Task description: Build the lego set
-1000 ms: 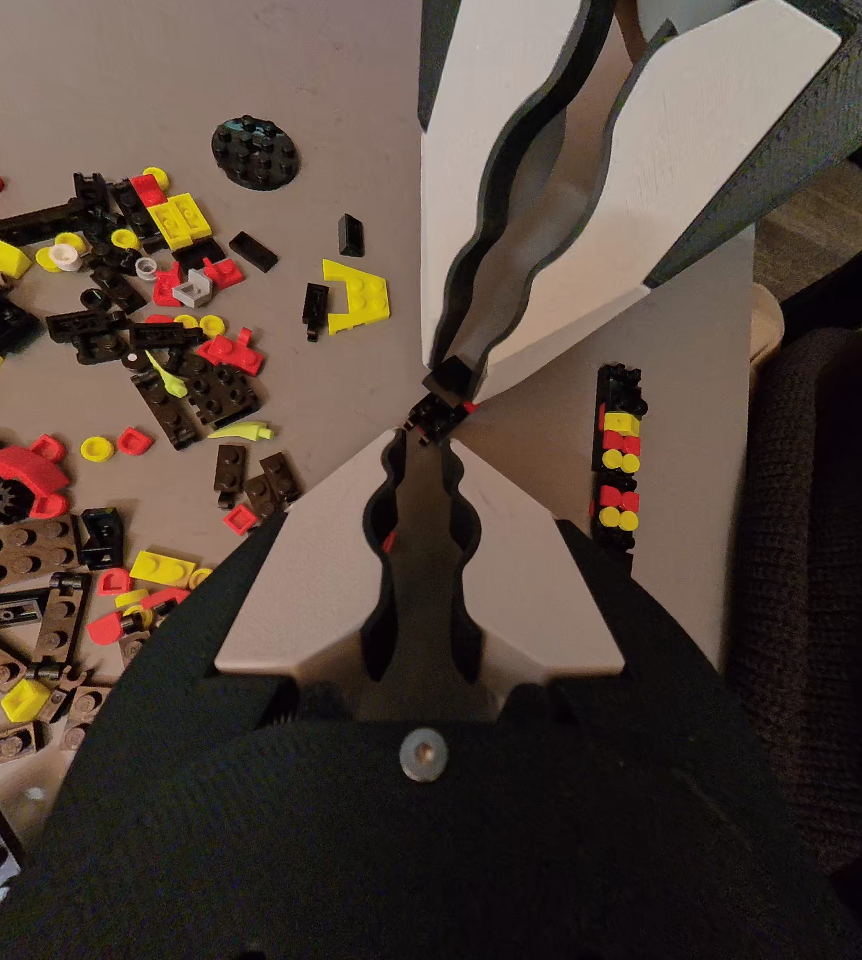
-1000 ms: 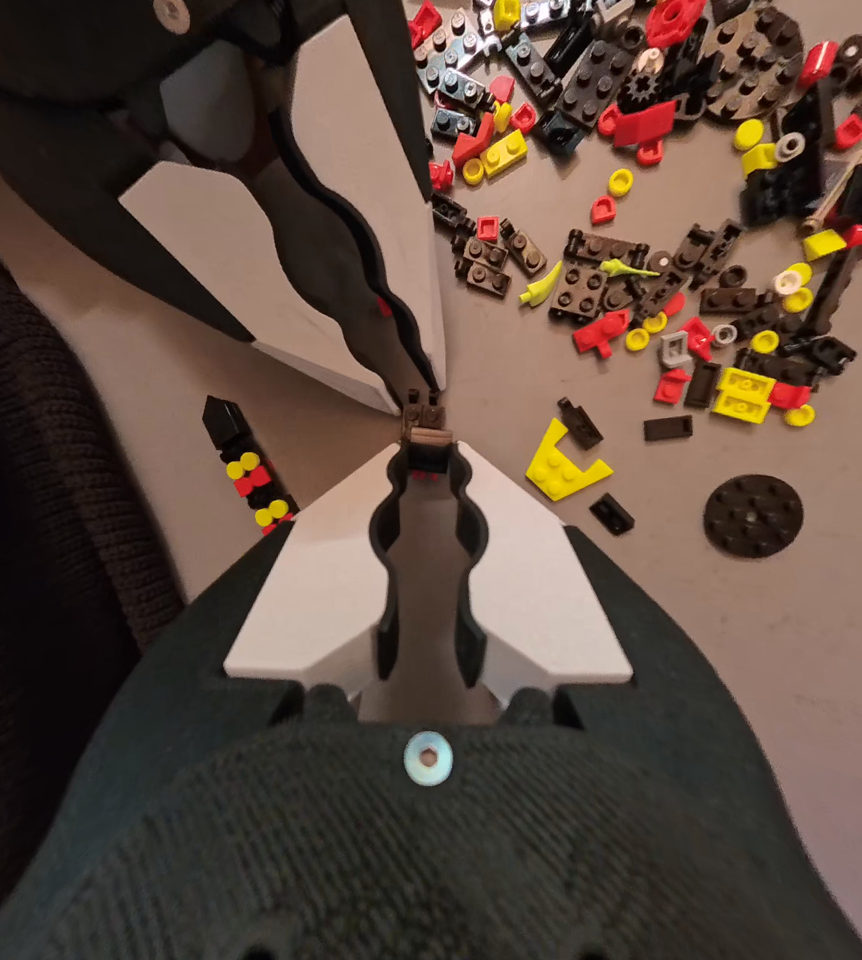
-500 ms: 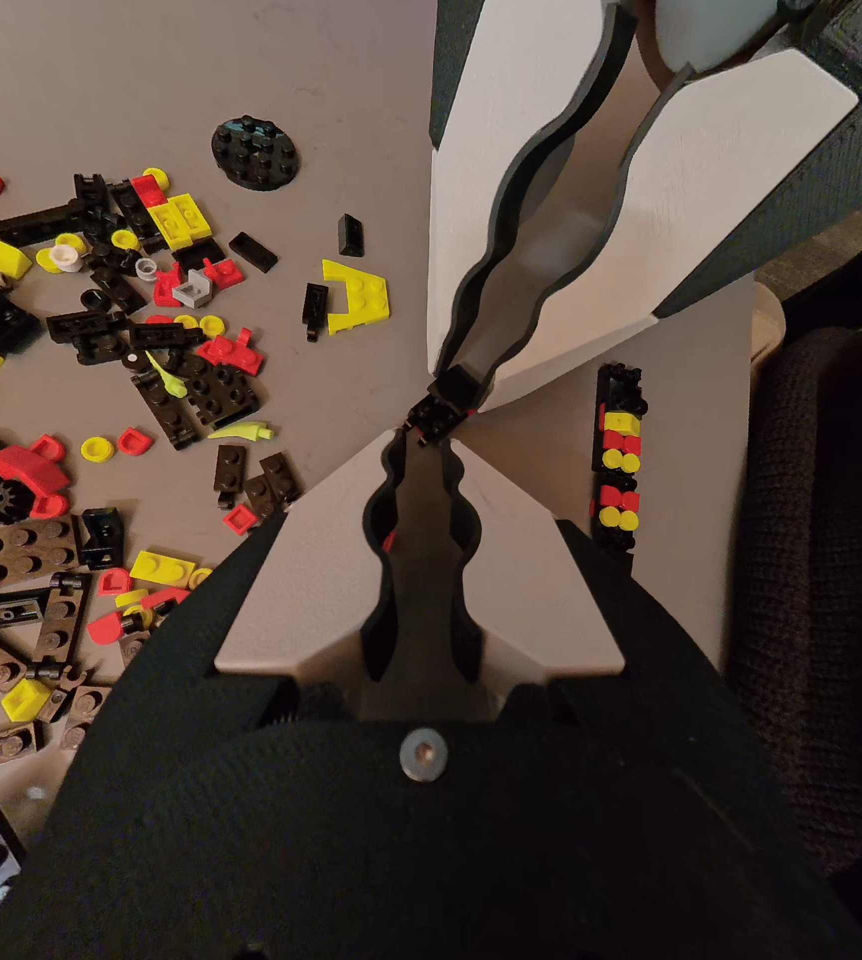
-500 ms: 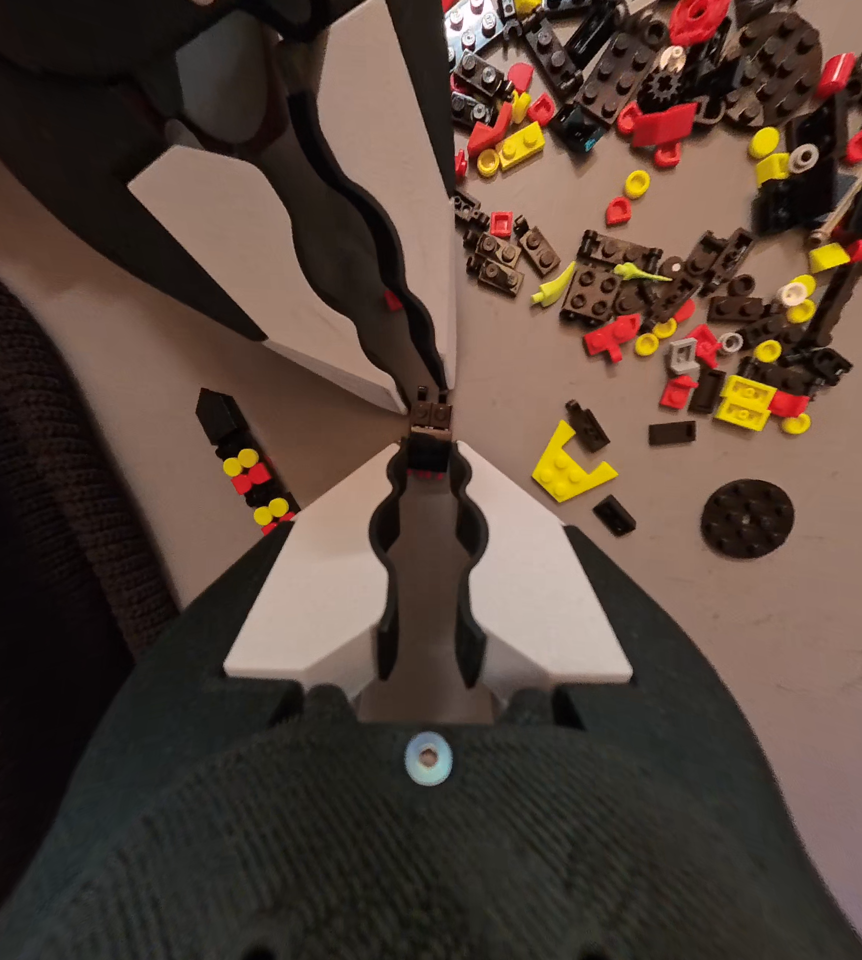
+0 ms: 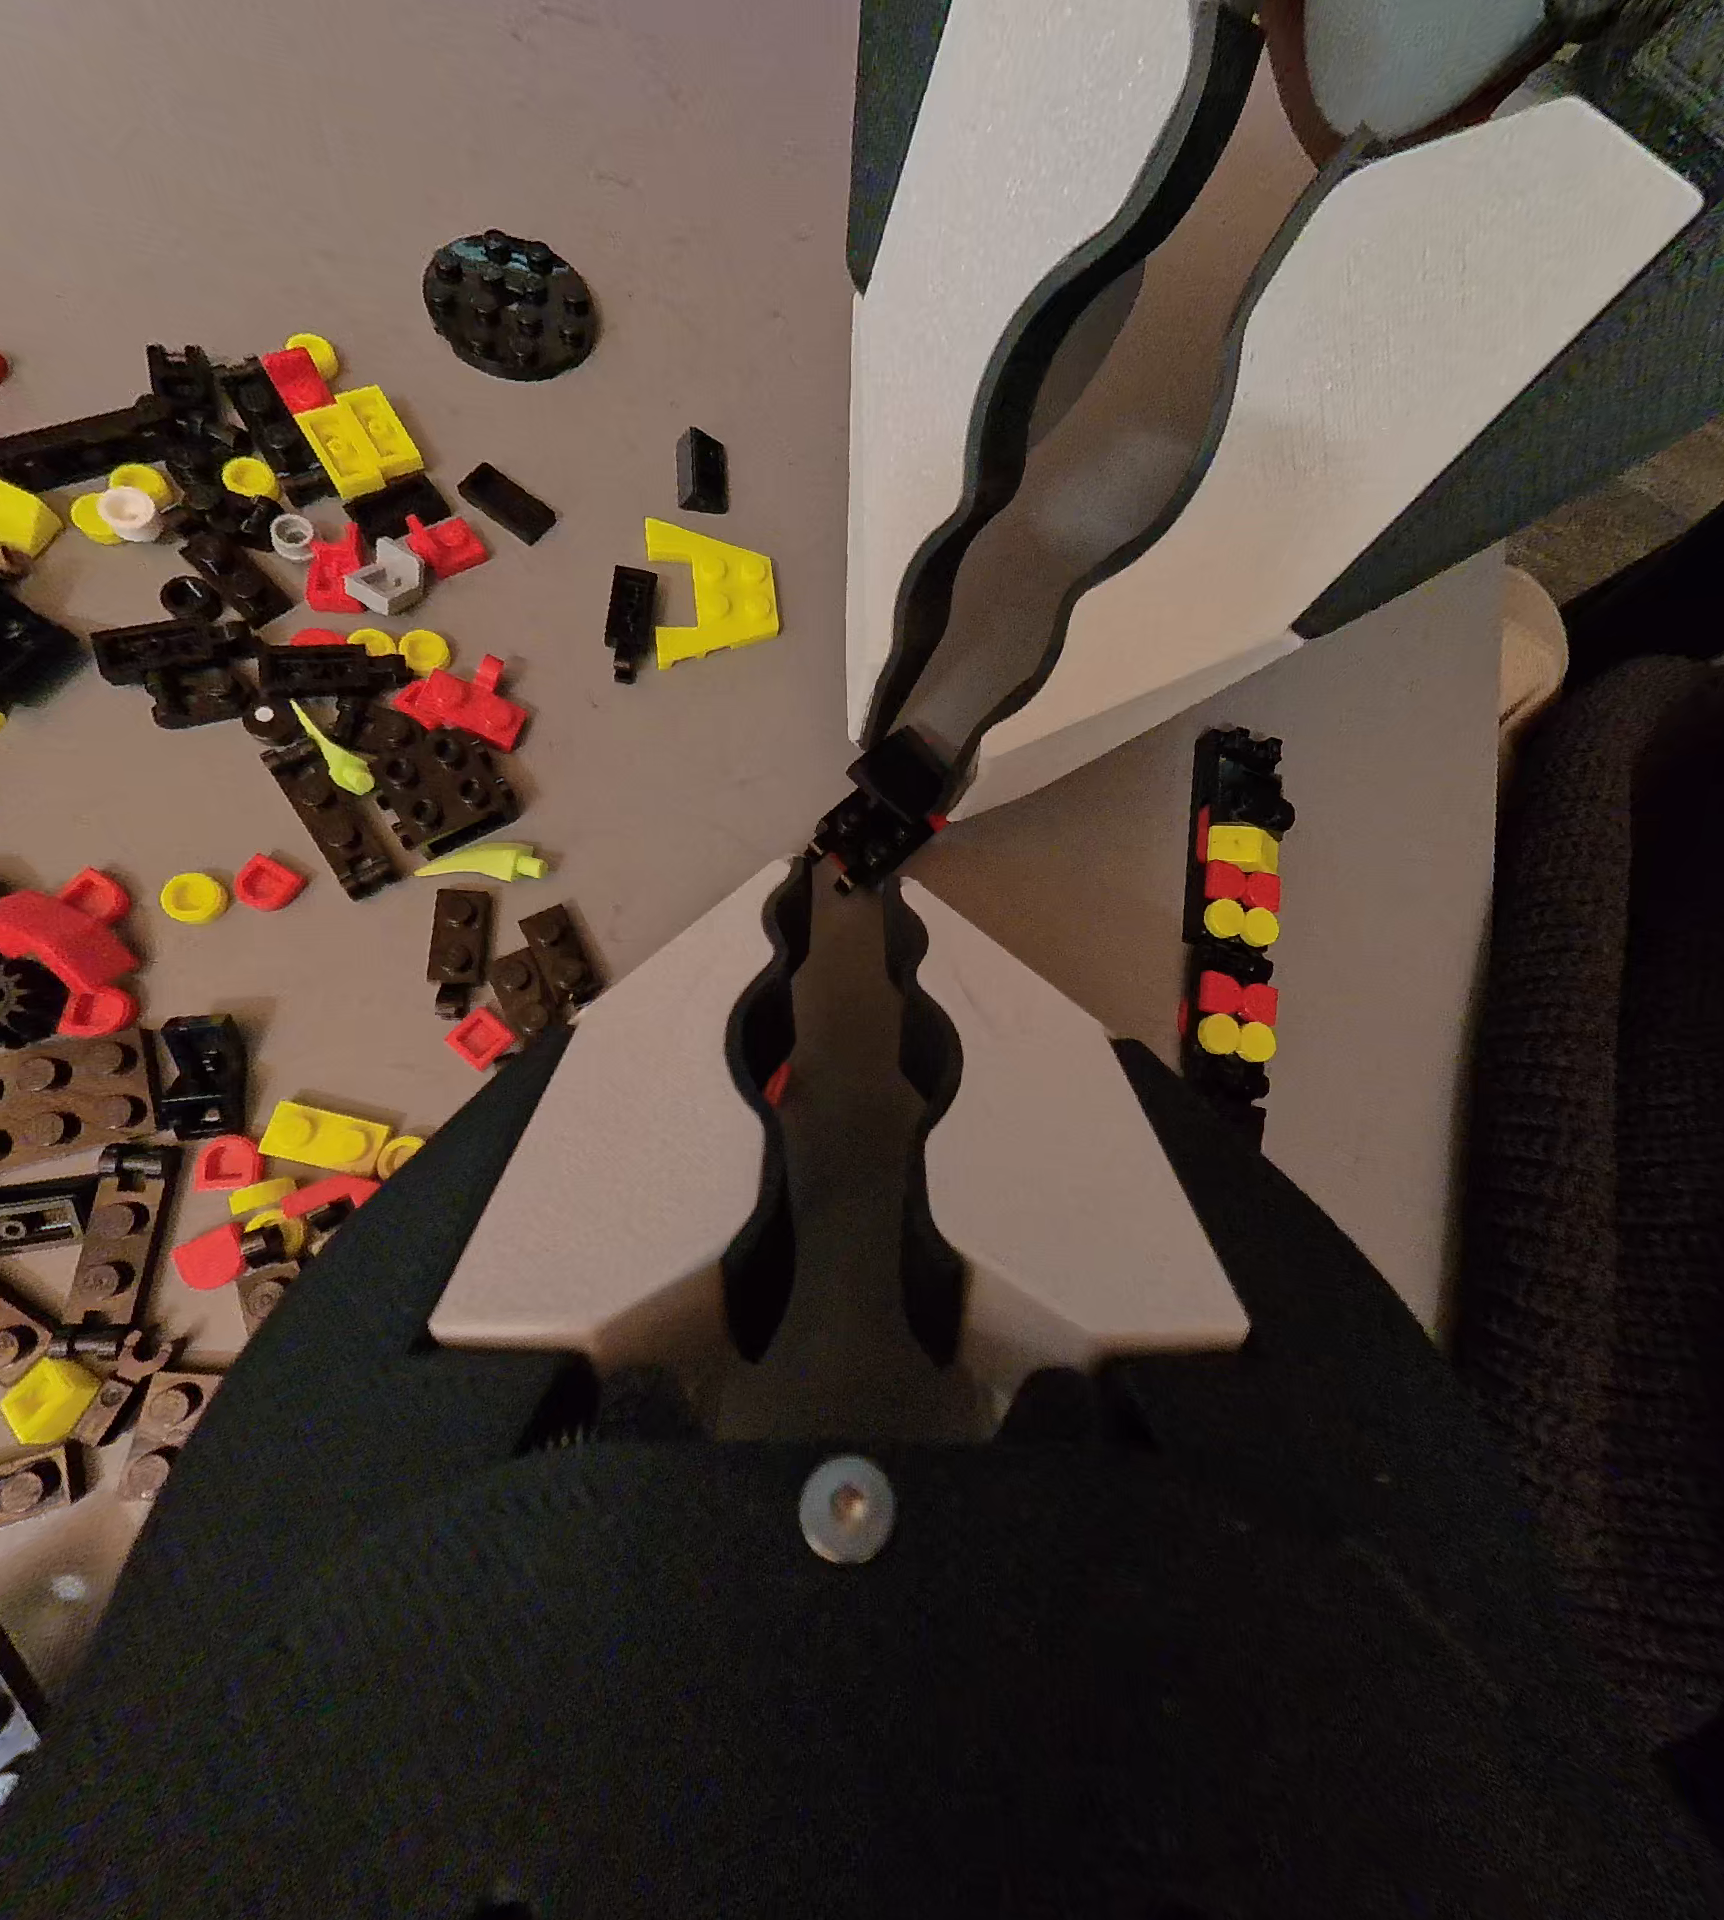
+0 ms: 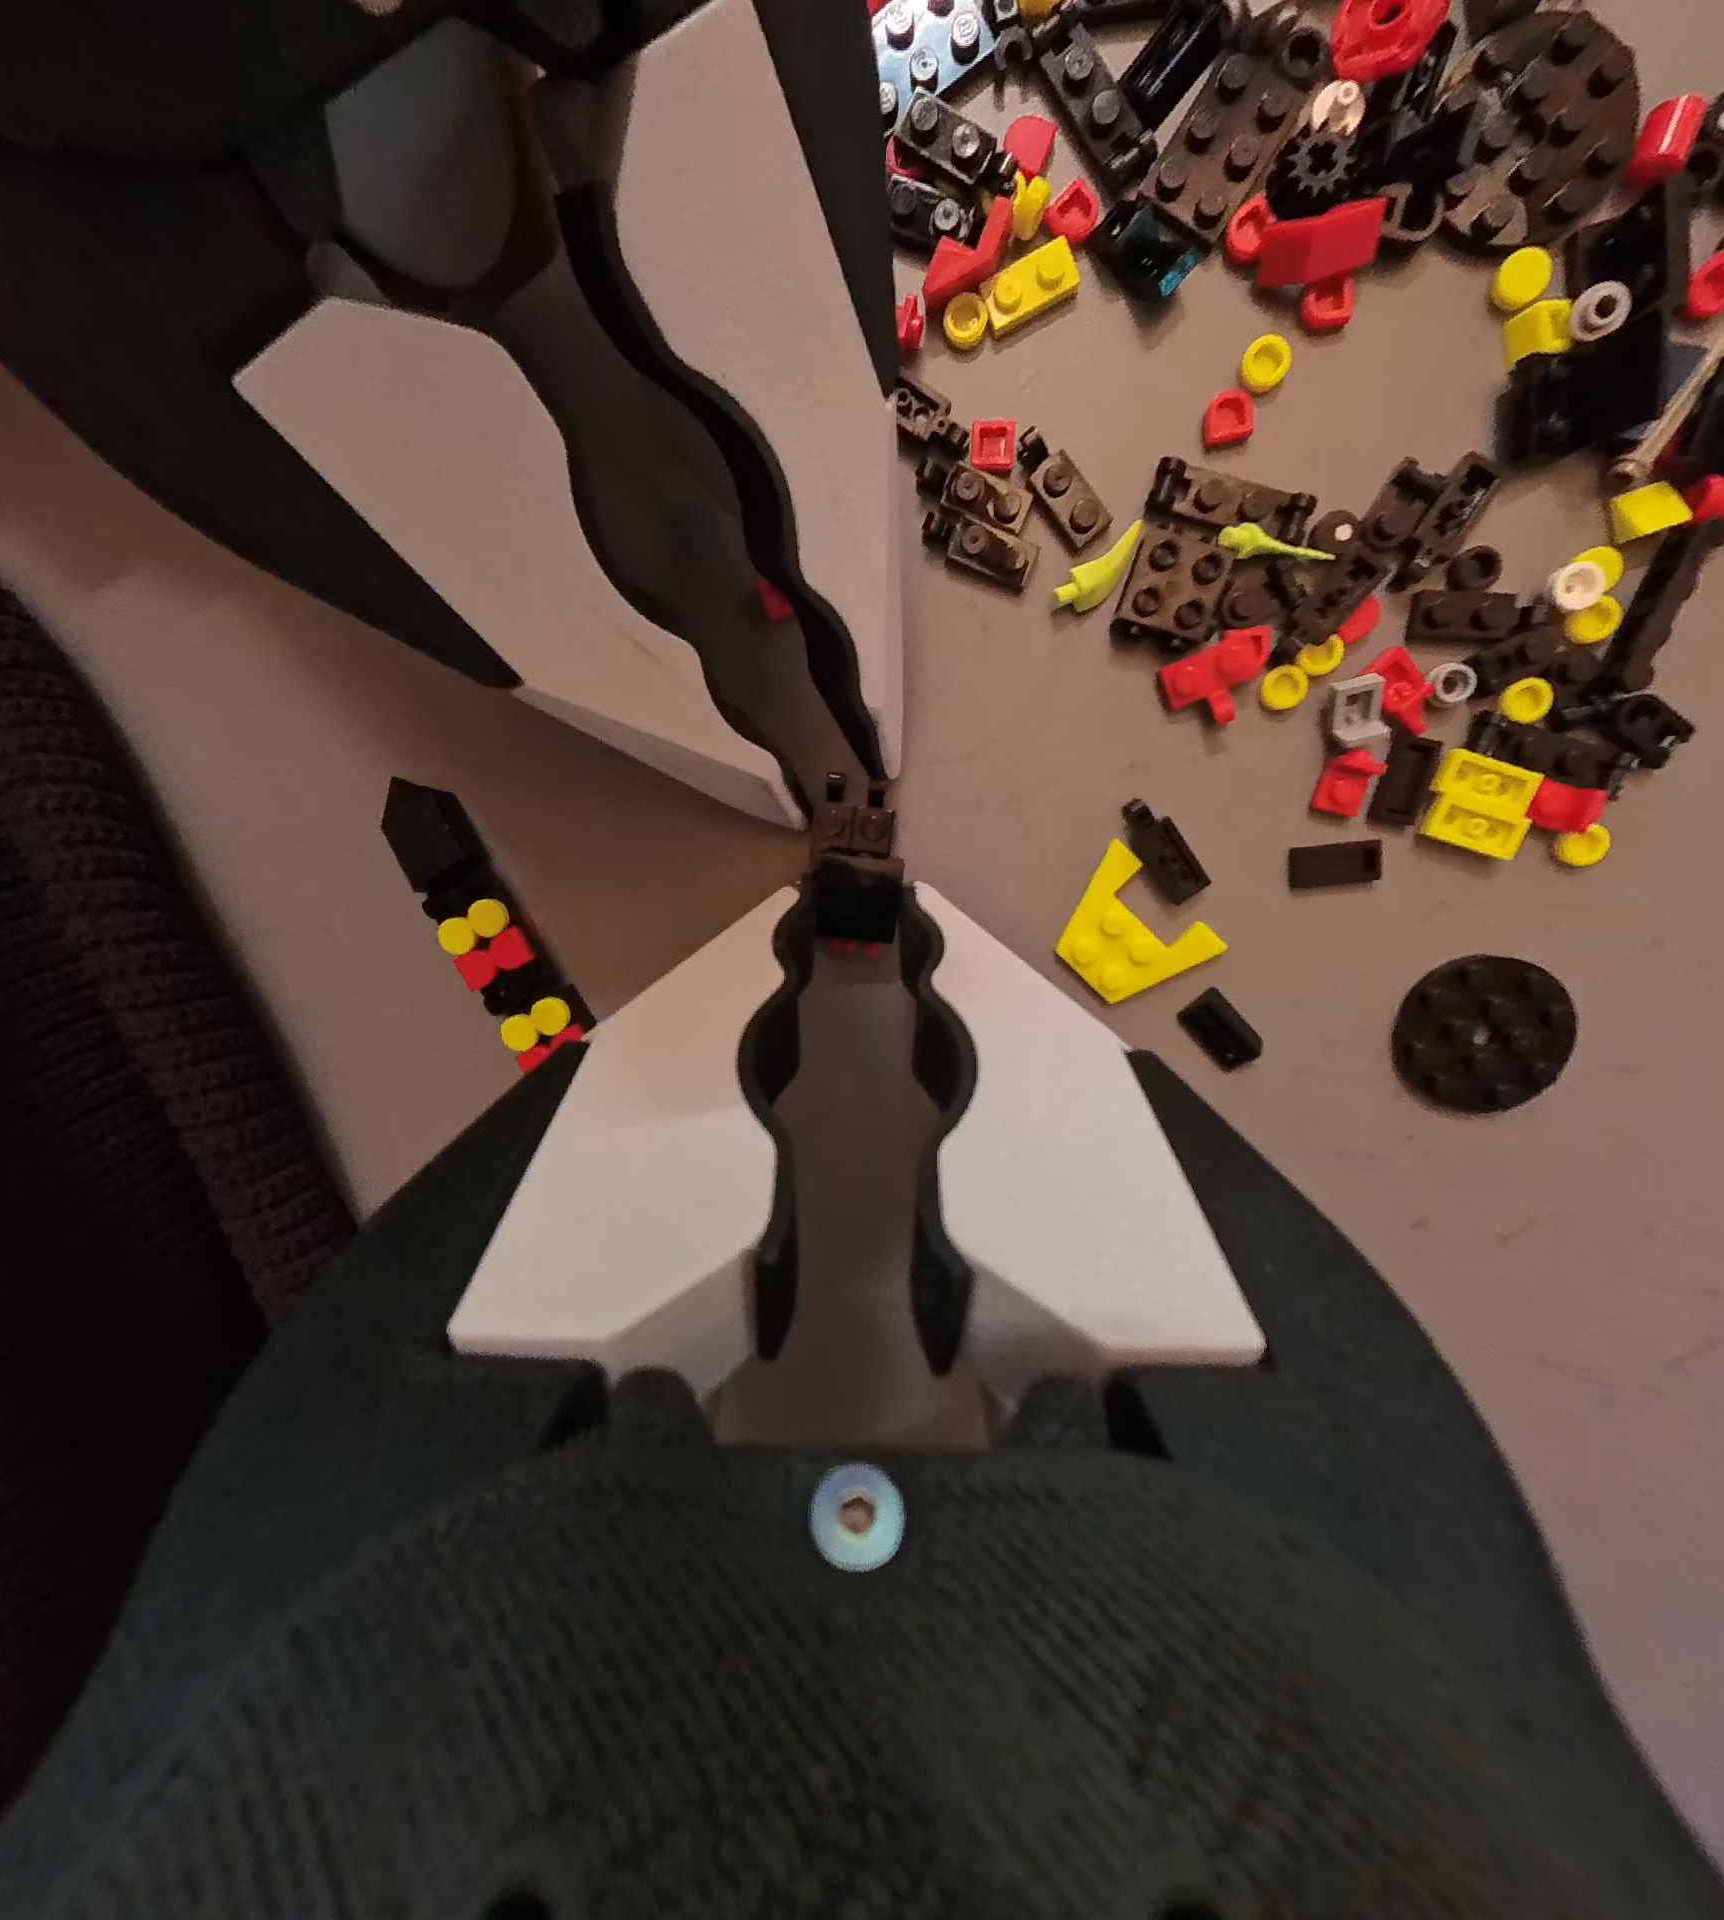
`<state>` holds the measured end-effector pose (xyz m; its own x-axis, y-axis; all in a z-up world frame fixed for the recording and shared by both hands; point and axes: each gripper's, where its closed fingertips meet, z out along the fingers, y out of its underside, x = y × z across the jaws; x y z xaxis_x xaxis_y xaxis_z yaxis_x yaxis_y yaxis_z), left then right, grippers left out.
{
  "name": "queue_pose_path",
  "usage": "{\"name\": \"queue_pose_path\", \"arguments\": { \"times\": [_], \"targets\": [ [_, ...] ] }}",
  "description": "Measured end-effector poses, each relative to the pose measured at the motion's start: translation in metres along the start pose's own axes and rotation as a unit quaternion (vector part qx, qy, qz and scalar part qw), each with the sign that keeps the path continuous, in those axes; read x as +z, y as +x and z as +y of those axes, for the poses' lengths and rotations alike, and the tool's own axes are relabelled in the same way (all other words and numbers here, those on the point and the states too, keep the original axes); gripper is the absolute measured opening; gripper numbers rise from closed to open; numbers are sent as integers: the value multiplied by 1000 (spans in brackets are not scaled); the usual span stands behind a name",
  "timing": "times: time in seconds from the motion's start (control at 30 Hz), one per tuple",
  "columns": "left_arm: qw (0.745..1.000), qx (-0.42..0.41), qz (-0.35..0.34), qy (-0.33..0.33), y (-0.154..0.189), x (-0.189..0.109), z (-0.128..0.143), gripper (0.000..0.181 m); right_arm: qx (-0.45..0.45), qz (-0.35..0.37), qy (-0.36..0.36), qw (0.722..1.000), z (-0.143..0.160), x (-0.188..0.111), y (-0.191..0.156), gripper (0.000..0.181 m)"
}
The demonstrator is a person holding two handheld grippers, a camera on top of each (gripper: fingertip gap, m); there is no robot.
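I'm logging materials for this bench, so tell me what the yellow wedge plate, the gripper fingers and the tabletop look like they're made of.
Yellow wedge plate: moulded plastic, smooth and slightly glossy, with crisp studs. Left gripper fingers: white bodies, matte with faint layer lines, likely 3D-printed plastic; their wavy black inner linings look like rubber or foam, though that is uncertain. Tabletop: flat, matte grey-brown surface with faint scuffs, possibly laminate; the material cannot be told.

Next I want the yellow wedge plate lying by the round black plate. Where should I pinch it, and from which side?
Pinch the yellow wedge plate from above across its solid studded body, on the two slanted outer edges, not the thin notch prongs. It lies flat, studs up. A small black clip plate sits close beside one prong, so approach from the other side.
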<state>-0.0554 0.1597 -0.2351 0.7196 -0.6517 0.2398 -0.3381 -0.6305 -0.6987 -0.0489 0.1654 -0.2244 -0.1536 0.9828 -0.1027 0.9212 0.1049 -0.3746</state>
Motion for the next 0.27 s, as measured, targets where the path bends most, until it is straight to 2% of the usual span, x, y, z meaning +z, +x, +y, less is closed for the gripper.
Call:
{"name": "queue_pose_path", "arguments": {
  "times": [0.27],
  "targets": [
    [1000,1,-1,0,0,0,0,12,2,8,-4,1000,4,-4,2,15]
  ]
}}
